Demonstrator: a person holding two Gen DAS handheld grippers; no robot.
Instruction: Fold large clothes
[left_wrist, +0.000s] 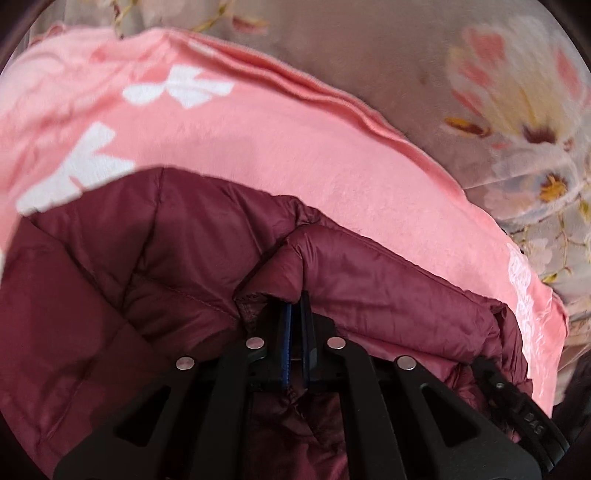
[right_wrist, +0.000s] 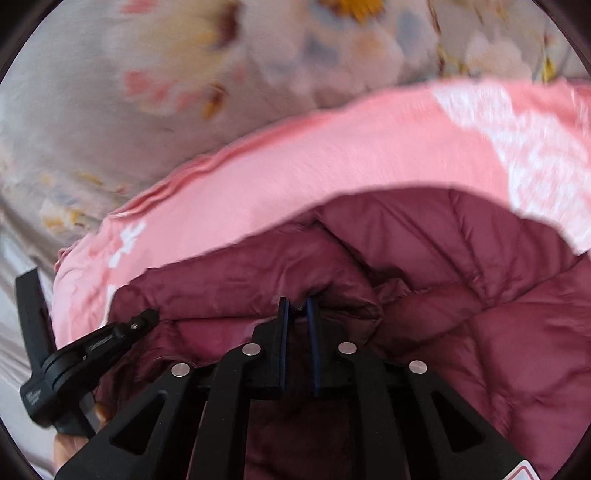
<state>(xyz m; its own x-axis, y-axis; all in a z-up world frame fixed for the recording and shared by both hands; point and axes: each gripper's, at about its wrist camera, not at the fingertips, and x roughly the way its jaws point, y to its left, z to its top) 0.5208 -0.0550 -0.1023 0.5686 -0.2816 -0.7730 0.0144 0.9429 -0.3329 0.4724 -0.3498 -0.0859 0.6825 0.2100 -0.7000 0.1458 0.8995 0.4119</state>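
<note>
A puffy maroon quilted jacket lies on a pink garment with white print, which is spread on a floral bed sheet. My left gripper is shut on a raised fold at the jacket's edge, and the fabric bunches over its blue-padded fingertips. In the right wrist view the same jacket fills the lower right. My right gripper pinches the jacket's edge with a narrow gap between its fingers. The pink garment shows beyond the jacket.
The grey sheet with flower print surrounds the clothes on the far side, as does the sheet in the right wrist view. The other gripper's black body sits at the jacket's left edge, with a hand below it.
</note>
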